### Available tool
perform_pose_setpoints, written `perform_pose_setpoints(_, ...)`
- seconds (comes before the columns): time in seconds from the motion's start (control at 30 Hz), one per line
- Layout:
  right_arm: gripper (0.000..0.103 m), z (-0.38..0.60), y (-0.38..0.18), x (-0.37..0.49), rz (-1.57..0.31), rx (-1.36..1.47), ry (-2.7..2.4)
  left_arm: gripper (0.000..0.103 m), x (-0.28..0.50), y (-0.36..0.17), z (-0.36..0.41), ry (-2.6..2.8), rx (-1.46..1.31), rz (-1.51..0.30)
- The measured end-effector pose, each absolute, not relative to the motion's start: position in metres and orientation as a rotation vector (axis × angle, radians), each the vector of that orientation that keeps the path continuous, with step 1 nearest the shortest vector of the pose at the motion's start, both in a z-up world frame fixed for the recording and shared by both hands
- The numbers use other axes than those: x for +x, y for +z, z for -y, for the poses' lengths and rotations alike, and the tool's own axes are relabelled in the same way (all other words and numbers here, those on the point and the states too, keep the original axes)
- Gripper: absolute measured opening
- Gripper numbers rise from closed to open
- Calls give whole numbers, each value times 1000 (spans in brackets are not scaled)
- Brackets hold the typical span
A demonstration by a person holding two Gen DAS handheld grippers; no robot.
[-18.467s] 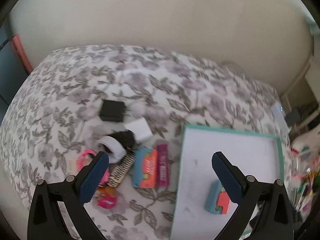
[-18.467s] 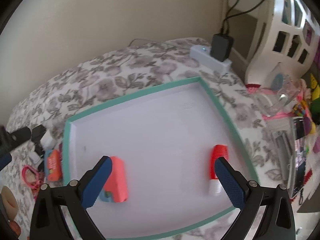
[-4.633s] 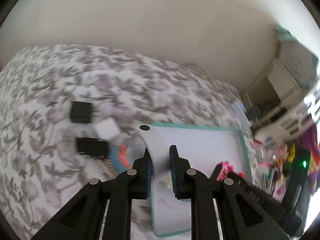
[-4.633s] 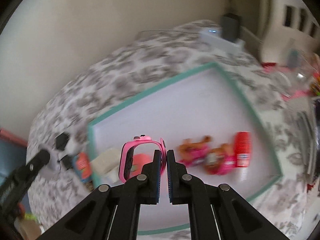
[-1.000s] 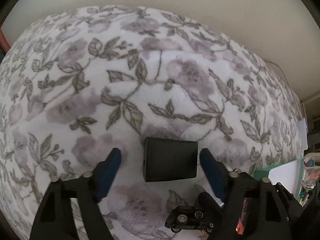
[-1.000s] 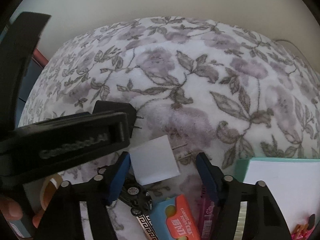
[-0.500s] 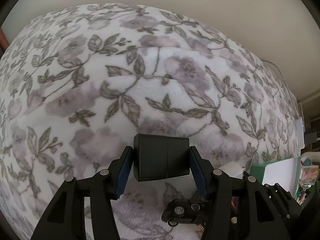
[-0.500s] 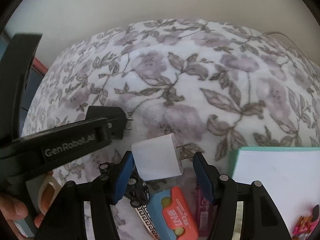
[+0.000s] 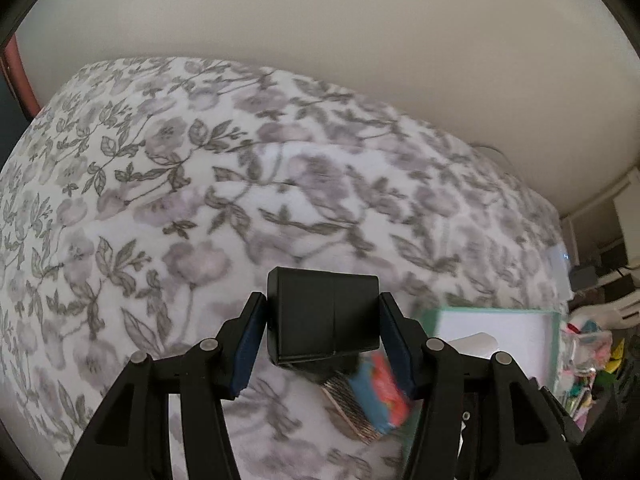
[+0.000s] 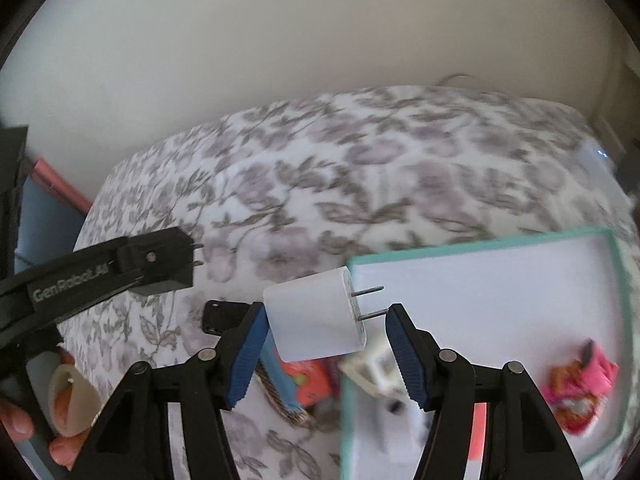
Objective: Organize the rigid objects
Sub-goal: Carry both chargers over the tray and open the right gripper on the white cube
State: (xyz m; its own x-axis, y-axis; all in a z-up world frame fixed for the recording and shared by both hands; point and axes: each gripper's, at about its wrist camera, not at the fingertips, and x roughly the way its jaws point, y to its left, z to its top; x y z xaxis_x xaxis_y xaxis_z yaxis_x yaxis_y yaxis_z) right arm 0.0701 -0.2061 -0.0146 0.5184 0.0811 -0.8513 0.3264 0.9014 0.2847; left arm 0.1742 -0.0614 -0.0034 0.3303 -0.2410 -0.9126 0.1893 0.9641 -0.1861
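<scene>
2 plug adapters: 1 black adapter (image 9: 324,316), 1 white adapter (image 10: 316,322).

1. "GenRobot.AI" stands in pale raised letters along the black side of the left hand-held gripper (image 10: 160,266), seen from the right wrist view.
2. No other lettering here is sharp enough to read.

a floral blanket (image 10: 360,184) is covering the bed, carrying a teal-rimmed tray (image 10: 472,246) at four o'clock and a black toy car (image 10: 222,316) beside it.
</scene>
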Motion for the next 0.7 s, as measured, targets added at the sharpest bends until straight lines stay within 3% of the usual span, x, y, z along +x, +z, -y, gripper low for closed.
perform_pose_setpoints(0.7,64,349,-27,-9,-1001,545,-553,58,100,-26,198,-433,56,-1246)
